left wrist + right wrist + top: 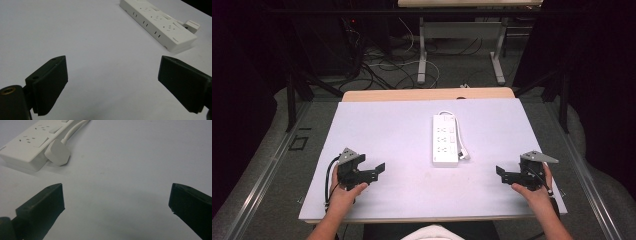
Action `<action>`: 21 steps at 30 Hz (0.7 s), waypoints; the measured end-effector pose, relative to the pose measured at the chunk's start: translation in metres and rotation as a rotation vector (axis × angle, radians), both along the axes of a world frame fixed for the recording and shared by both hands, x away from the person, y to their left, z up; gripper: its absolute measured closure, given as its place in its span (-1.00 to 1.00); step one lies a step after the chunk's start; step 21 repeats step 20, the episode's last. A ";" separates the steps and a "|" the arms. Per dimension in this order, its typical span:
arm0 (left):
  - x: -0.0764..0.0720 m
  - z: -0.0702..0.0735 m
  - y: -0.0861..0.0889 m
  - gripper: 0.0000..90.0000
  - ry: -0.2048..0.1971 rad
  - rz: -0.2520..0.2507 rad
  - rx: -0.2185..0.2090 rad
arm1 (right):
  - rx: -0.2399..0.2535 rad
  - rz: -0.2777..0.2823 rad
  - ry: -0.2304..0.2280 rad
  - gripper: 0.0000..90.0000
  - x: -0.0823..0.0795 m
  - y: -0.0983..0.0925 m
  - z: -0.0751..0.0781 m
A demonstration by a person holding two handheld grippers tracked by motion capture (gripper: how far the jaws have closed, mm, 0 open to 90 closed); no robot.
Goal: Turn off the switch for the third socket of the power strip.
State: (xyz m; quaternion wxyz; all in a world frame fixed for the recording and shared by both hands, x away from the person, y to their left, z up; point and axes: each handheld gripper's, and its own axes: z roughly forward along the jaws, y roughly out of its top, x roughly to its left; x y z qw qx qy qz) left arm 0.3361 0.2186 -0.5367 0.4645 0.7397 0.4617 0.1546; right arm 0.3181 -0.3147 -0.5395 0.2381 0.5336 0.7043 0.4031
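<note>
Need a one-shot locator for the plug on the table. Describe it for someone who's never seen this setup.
On the white table, find the white power strip near the middle. The plug lies against the strip's right side at its near end, on its own white cable; it is a rounded lump, not the long socketed bar.

Lab: dark curtains (242, 75), floor cables (382, 67)

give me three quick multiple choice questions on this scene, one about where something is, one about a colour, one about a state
1. Where does the power strip lie?
A. between the two grippers, farther from the person
B. under the left gripper
C. on the floor

2. What colour is the plug beside the strip?
A. black
B. white
C. red

3. How do the left gripper and right gripper stand?
A. both shut
B. one shut on the cord
C. both open, holding nothing

Key: 1 A, the high view shows it mid-table beyond both hands. 2 B, it matches the white strip. 3 C, each gripper view shows jaws wide apart over bare table.
</note>
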 end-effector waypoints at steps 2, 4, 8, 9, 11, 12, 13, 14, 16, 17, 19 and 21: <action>0.000 0.000 0.000 -0.80 0.000 0.000 0.000 | -0.003 -0.003 0.003 -1.00 0.000 0.001 -0.002; 0.000 0.000 0.000 -0.80 -0.003 0.001 0.001 | -0.003 0.001 0.006 -1.00 0.000 0.001 -0.003; 0.000 0.000 0.001 -0.80 -0.004 0.000 0.002 | -0.006 0.006 0.005 -1.00 0.000 0.000 -0.005; 0.000 0.000 0.001 -0.80 -0.002 0.001 0.002 | -0.007 0.006 0.005 -1.00 0.001 0.000 -0.005; 0.000 0.000 0.001 -0.80 -0.002 0.003 0.002 | -0.011 0.010 0.008 -1.00 0.000 0.000 -0.006; 0.000 0.000 0.001 -0.80 0.000 0.003 0.002 | -0.015 0.006 0.009 -1.00 0.000 0.001 -0.006; 0.000 0.000 0.001 -0.80 0.000 0.004 0.002 | -0.014 0.011 0.009 -1.00 0.001 0.000 -0.007; 0.000 0.000 0.000 -0.80 -0.002 0.007 0.001 | -0.017 0.012 0.005 -1.00 0.001 0.000 -0.007; 0.001 0.000 0.000 -0.80 -0.003 0.007 0.000 | -0.004 0.005 0.013 -1.00 0.001 0.000 -0.007; 0.001 -0.001 0.000 -0.80 -0.006 0.008 -0.002 | -0.006 0.007 0.011 -1.00 0.001 -0.001 -0.007; 0.001 -0.001 0.000 -0.80 -0.004 0.008 -0.002 | 0.000 0.000 0.013 -1.00 0.001 -0.001 -0.008; 0.001 -0.001 0.000 -0.80 -0.004 0.008 -0.002 | -0.001 0.004 0.012 -1.00 0.001 -0.001 -0.008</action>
